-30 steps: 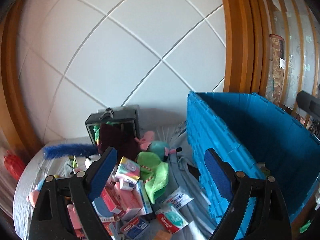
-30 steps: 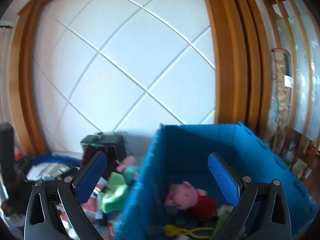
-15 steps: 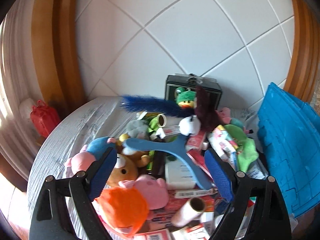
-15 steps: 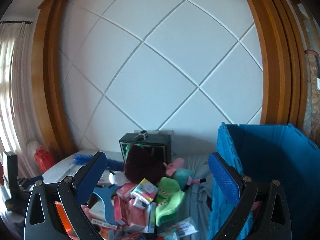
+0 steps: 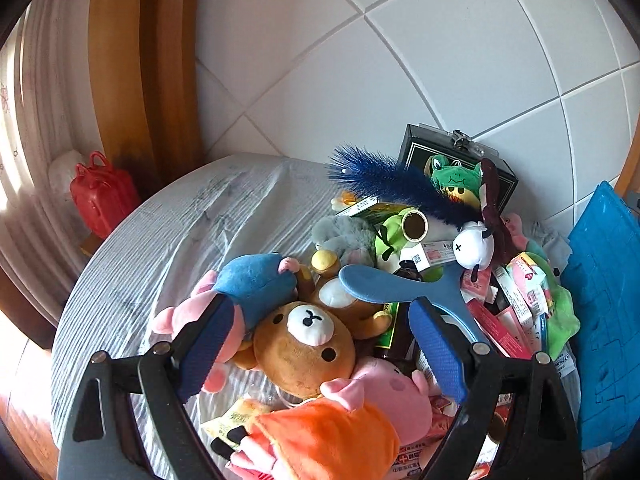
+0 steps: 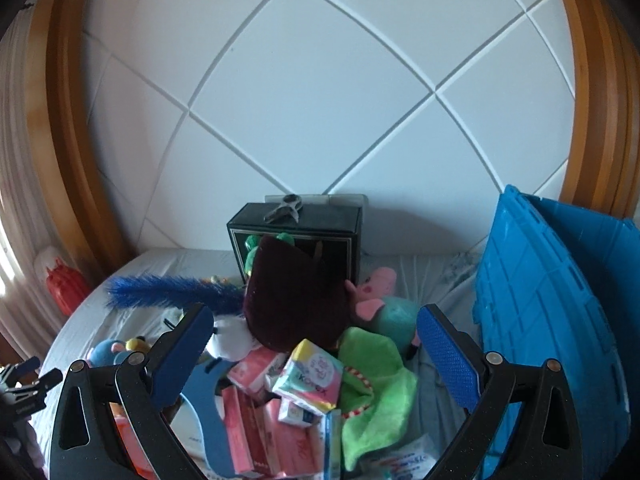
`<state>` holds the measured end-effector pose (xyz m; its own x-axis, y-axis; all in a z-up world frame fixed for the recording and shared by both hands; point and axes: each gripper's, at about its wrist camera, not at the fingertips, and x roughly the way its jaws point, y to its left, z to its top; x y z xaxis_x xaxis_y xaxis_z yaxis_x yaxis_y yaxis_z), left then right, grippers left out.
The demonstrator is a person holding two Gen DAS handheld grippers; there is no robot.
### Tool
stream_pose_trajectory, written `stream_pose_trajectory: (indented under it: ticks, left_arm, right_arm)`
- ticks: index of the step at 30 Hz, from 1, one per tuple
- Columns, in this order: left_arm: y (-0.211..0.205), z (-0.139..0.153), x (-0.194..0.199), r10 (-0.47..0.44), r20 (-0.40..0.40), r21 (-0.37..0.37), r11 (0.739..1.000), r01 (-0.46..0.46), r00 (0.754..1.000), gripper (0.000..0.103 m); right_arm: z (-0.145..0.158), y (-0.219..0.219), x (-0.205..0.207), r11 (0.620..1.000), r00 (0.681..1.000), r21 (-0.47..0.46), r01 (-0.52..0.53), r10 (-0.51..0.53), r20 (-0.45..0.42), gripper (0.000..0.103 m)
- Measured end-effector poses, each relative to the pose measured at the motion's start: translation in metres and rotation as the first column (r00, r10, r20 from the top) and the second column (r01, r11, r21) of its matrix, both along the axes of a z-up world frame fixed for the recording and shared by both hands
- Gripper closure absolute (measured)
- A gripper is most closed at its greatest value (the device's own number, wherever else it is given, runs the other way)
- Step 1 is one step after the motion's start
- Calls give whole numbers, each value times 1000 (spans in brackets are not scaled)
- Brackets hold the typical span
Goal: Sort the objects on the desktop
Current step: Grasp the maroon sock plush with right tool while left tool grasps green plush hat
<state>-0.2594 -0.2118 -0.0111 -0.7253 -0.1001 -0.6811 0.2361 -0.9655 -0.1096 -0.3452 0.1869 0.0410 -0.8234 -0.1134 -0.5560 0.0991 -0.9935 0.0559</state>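
A heap of toys and packets lies on a round table covered with a grey cloth (image 5: pixel 168 236). My left gripper (image 5: pixel 320 344) hangs open over a brown bear plush (image 5: pixel 304 344), which sits between its blue pads without being touched. A pink pig plush in orange (image 5: pixel 360 412) lies just below the bear. My right gripper (image 6: pixel 312 360) is open above a tissue packet (image 6: pixel 310 376), pink boxes (image 6: pixel 260 412) and a green cloth (image 6: pixel 376 392). The blue crate (image 6: pixel 548 320) stands at the right.
A black box (image 6: pixel 296 236) stands at the back against the white tiled wall, with a dark maroon plush (image 6: pixel 292 300) leaning on it. A blue feather duster (image 5: pixel 392 184), a blue hanger (image 5: pixel 404 288) and a frog plush (image 5: pixel 452 176) lie in the pile. A red case (image 5: pixel 102 196) sits off the table's left.
Both grippers swung left from the blue crate to over the toy heap and came lower. The left now frames the bear plush; both stayed open and empty.
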Motion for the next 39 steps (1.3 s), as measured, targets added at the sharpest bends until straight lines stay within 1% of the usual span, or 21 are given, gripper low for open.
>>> stream_pose_trajectory:
  ticks: [2,5,12,16,18,20,21,22,23,24,27,30,35,37,39]
  left_arm:
    - [6,-5,-21,-15,7,13,1000,15,1000,13]
    - [16,-14,-58,-56,13,55,997,55,998,13]
    - [44,-38,-145,-127,46,26,992,126,991,13]
    - [57,-53,-178,-158,64,6,988,157,985,13]
    - [60,-61,-188,-167,79,5,986,167,983,13]
    - [61,-68,-193,-179,90,12,984,178,980,13]
    - [62,-71,-194,-185,97,13,983,185,978,13]
    - [63,-73,-194,-189,103,9,982,189,977,13]
    - [64,-75,-194,-192,107,3,981,193,976,13]
    - [66,-75,-193,-194,109,-2,981,196,975,13]
    - [70,-71,-186,-201,103,-2,979,202,974,13]
    - [76,-58,-174,-210,78,-4,978,211,975,13]
    - [89,-32,-146,-234,24,14,972,234,972,13]
    - [96,-23,-134,-249,9,17,968,249,968,13]
    - [105,-14,-120,-272,-2,17,962,272,962,13]
  right_arm:
    - [-12,-7,-20,1000,999,3,-6,6,38,0]
    - [-35,-20,-50,1000,995,14,-23,22,96,0]
    - [-90,-54,-127,999,977,7,-53,50,209,0]
    - [-124,-74,-168,997,962,7,-76,71,264,0]
    - [-145,-81,-184,997,949,-6,-83,81,304,0]
    - [-163,-81,-197,997,938,13,-71,62,342,1]
    - [-169,-79,-202,998,932,23,-55,43,360,6]
    - [-174,-74,-204,999,928,13,-32,25,371,40]
    - [-175,-69,-204,1000,927,-6,-28,29,375,85]
    - [-176,-65,-203,1000,925,-10,-22,24,378,84]
    - [-164,-56,-187,999,940,9,-45,40,338,85]
    - [-135,-45,-164,998,962,-8,-60,60,267,85]
    - [-63,-19,-101,997,993,-46,-57,61,103,86]
    - [-33,-2,-72,998,999,-58,-31,33,35,86]
    - [-3,21,-40,998,999,-69,13,-15,-31,86]
